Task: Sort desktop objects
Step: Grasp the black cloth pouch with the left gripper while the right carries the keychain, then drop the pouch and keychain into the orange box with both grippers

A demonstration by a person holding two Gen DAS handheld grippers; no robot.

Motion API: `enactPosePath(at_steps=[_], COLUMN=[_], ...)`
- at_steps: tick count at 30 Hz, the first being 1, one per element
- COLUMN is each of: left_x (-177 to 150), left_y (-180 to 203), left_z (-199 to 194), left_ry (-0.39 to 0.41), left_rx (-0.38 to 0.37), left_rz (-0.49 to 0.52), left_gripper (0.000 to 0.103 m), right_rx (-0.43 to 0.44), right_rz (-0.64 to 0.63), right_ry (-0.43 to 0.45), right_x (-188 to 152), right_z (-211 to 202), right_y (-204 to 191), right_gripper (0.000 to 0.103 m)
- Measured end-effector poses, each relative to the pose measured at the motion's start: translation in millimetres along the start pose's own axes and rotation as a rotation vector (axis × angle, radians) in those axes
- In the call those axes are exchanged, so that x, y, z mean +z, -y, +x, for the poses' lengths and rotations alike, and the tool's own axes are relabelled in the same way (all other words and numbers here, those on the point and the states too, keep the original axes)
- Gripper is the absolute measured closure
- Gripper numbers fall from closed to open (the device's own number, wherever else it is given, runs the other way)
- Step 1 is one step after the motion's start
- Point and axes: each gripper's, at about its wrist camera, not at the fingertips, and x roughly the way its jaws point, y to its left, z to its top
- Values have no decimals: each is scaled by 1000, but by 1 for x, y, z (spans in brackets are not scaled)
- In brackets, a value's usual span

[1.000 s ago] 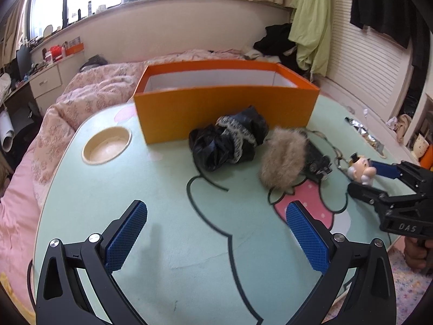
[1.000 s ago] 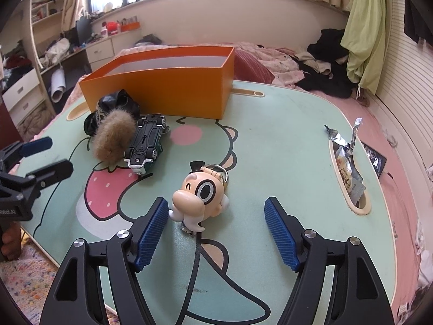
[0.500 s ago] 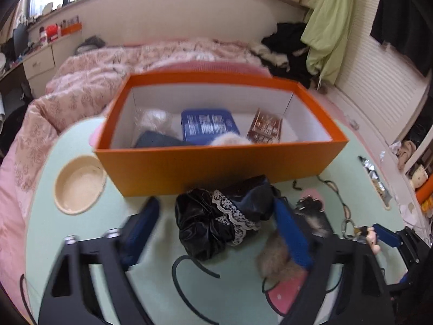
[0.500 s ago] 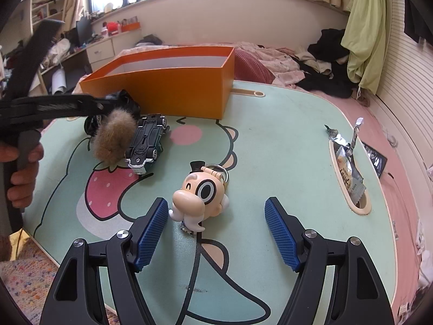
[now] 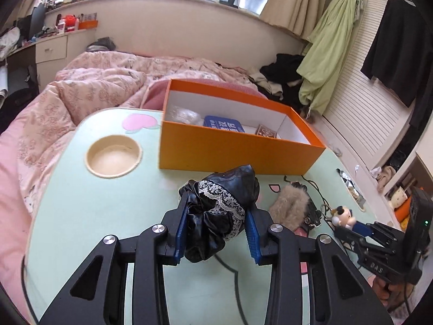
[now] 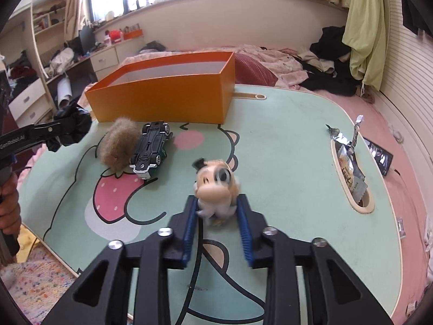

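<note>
— Left gripper (image 5: 215, 226): clamped on the black scrunchie (image 5: 217, 215), blue pads pressed into both sides of the bundle. Lace band running across it from upper left to lower right; long axis roughly along the fingers, the puffy end aimed toward the orange box (image 5: 235, 146).

— And off the table (image 5: 81, 216)?

— Looks lifted, seen from the right wrist: hanging out past the table's left edge, level with the box's near corner. Cannot tell from the left wrist alone.

— Right gripper (image 6: 217, 226)?

— Pinching the cartoon figure keychain (image 6: 216, 187), pads closed on its lower body. Head up and forward beyond the fingertips, face turned toward the camera and a little left, small black hat on top. Blurred, so finer detail unreadable. Long axis in line with the fingers.

— Rest of the pile?

— Brown fur pompom (image 6: 119, 142) lying on the table just left of the toy car (image 6: 151, 147), touching it. Car flipped on its roof, underside and wheels up, long axis running from the near side toward the box, white end nearest the camera. Both just in front of the box's long wall.

— Inside the box?

— Blue tin (image 5: 223, 126) lying flat in the middle, clear plastic bundle (image 5: 182, 115) at the left end, small brown packet (image 5: 266, 131) toward the right. Open top, long side parallel to the table's far edge.

— Elsewhere?

— Round cup recess (image 5: 113, 155) left of the box; snack wrappers (image 6: 349, 162) stuck in the slot at the right edge.
</note>
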Motion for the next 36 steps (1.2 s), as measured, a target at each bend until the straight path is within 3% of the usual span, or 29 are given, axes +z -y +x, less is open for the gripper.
enactPosePath(at_steps=[6, 14, 19, 23, 24, 26, 27, 28, 30, 33, 36], left_x=[21, 73, 108, 127, 129, 127, 124, 119, 108, 96, 84], left_y=[5, 29, 38, 40, 39, 31, 28, 24, 19, 19, 23], left_z=[-8, 6, 18, 45, 55, 73, 77, 77, 69, 49, 27], left_ry=[34, 67, 79, 57, 34, -30, -49, -54, -35, 22, 35], left_rx=[-13, 11, 28, 72, 85, 100, 92, 68, 43, 74, 88], left_rz=[21, 96, 115, 124, 120, 90, 69, 47, 20, 33, 67], left_gripper=[66, 66, 66, 63, 57, 50, 50, 48, 22, 20, 20], right_rx=[37, 77, 132, 98, 79, 23, -2, -13, -2, 4, -9], right_rz=[-12, -35, -8, 12, 8, -4, -8, -10, -13, -20, -21], right_ry=[26, 115, 136, 117, 106, 87, 90, 103, 135, 156, 173], right_x=[20, 93, 141, 166, 168, 168, 165, 161, 152, 139, 119], right_z=[-1, 0, 21, 50, 56, 67, 67, 64, 51, 32, 10], right_y=[-11, -33, -35, -38, -40, -41, -41, -39, -36, -32, -26], right_gripper=[78, 78, 78, 77, 76, 61, 48, 42, 37, 33, 22])
